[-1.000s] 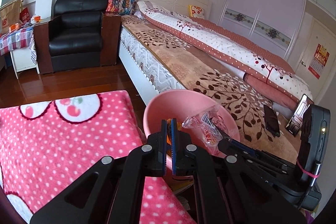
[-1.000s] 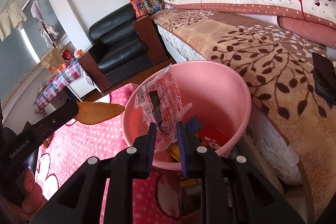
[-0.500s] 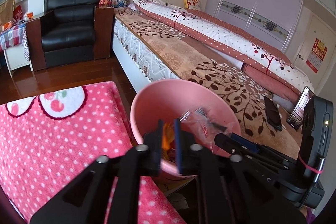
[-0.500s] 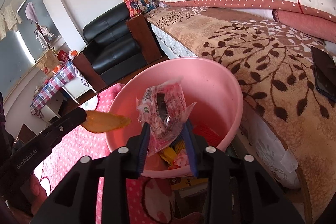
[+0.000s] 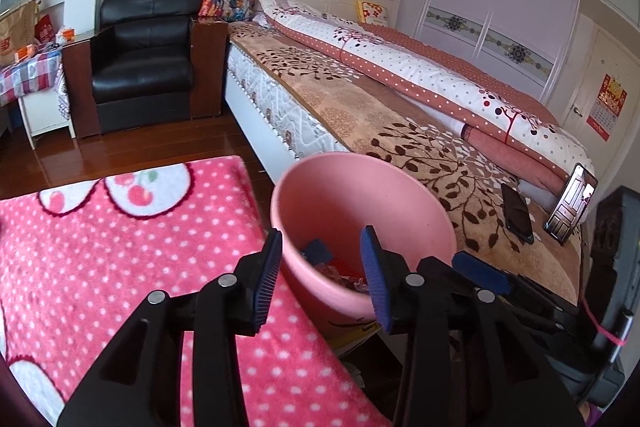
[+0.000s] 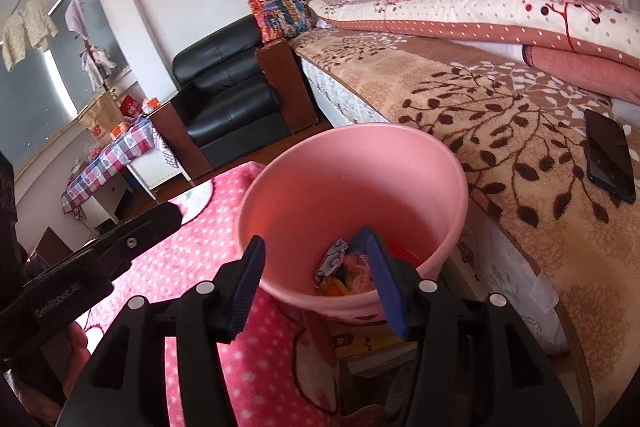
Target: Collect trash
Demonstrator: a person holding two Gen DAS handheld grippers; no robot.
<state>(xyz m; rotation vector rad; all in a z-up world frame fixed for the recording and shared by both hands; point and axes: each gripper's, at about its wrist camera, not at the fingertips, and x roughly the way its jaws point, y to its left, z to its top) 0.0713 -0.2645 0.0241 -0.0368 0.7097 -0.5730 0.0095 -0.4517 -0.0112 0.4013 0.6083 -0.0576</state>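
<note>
Left tongs (image 5: 320, 271): spread wide, gripping nothing — poised at the near rim of the round pink plastic bucket (image 5: 404, 195).
Right tongs (image 6: 316, 279): likewise released and empty, straddling the same bucket's (image 6: 400, 163) near rim.
Trash: crumpled colourful wrappers (image 6: 344, 271) lying at the bucket bottom, below and between the right tongs' blue pads (image 6: 384, 287).
Bucket position: wedged between the pink polka-dot cloth (image 5: 100, 251) and the bed with its brown leaf-patterned blanket (image 6: 500, 115).
Bed extras: dark phone (image 6: 610, 155) lying flat, well apart from the bucket.
</note>
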